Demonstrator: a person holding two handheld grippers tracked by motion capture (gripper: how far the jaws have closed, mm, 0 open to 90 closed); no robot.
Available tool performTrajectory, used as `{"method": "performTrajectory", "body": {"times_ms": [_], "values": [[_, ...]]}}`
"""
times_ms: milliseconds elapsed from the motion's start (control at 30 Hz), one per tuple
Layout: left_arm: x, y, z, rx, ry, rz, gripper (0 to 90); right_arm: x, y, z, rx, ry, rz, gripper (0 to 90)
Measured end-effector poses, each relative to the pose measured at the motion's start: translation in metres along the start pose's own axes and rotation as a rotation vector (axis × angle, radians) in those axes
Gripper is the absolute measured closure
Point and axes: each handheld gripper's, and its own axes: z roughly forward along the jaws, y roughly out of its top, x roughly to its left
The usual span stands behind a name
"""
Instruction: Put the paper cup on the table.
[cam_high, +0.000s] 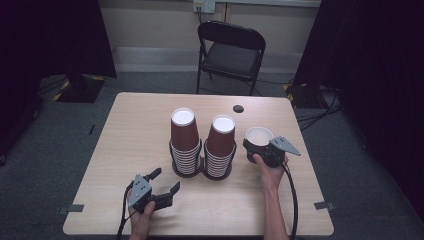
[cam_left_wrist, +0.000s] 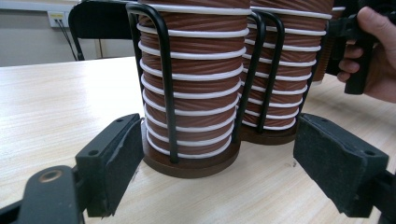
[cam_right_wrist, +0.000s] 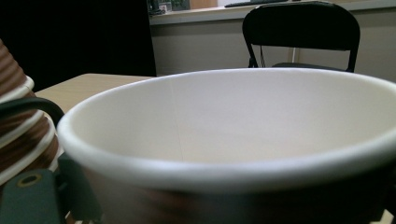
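The left tool (cam_high: 162, 186) rests on the worktop (cam_high: 125, 130), jaws apart and empty, aimed at the rack (cam_high: 202, 170) of cup stacks. Right of the rack, the right tool (cam_high: 260, 150) has the single cup (cam_high: 258, 140) between its jaws, upright, mouth up, near the worktop. Whether the pads press on it I cannot tell. The right hand (cam_high: 270, 172) is far nearer this cup.

Dim, soft room light; the near cup (cam_right_wrist: 224, 154) looks somewhat blurred.
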Motion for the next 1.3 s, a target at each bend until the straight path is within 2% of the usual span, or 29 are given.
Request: {"method": "performTrajectory", "body": {"times_ms": [33, 267, 400, 500, 900, 1133, 1167, 1300], "values": [[0.0, 0.0, 0.0, 0.002, 0.005, 0.01, 15.9, 0.0, -0.001, 0.001, 0.008, -0.001, 0.0, 9.7], [0.0, 0.0, -0.001, -0.005, -0.004, 0.0, 16.0, -0.002, -0.008, 0.005, 0.063, -0.007, -0.021, 9.3], [0.0, 0.0, 0.0, 0.002, -0.012, 0.013, 16.0, -0.003, -0.012, 0.004, 0.062, -0.011, -0.011, 9.2], [0.0, 0.0, -0.001, -0.006, -0.016, 0.012, 16.0, -0.001, -0.012, 0.002, 0.102, -0.017, -0.034, 9.8], [0.001, -0.001, -0.001, -0.013, -0.02, 0.007, 16.1, 0.0, -0.015, 0.0, 0.139, -0.032, -0.049, 10.4], [0.0, -0.001, -0.002, -0.017, -0.022, 0.009, 16.1, 0.001, -0.016, -0.002, 0.196, -0.034, -0.054, 11.7], [0.0, -0.001, -0.002, -0.018, -0.018, 0.005, 16.1, 0.001, -0.017, -0.002, 0.219, -0.032, -0.052, 12.4], [-0.001, -0.001, -0.002, -0.021, -0.015, 0.007, 16.1, -0.001, -0.02, -0.003, 0.254, -0.042, -0.041, 12.7]]}}
